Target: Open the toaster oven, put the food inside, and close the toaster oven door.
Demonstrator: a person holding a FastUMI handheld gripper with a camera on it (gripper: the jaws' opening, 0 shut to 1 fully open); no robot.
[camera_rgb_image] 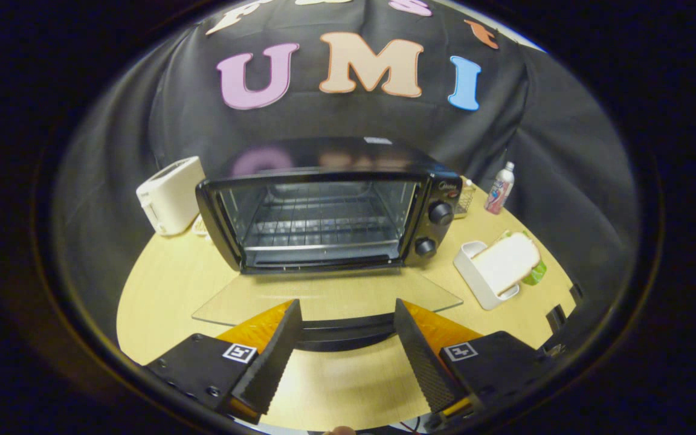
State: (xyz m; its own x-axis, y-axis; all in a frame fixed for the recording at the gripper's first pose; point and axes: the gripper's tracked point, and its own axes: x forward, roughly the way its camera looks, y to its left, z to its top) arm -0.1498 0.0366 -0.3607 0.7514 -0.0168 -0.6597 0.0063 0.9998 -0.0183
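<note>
Gripper (346, 308) agape above oven door (324, 299) handle (ends hidden behind fingers).

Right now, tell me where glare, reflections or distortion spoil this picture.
Gripper view: fisheye bends the table edge into a curve; the toaster oven top mirrors the wall behind it; its open glass door lies flat and see-through, with a pale sheen; the open fingers flank the door handle, sharp.
</note>
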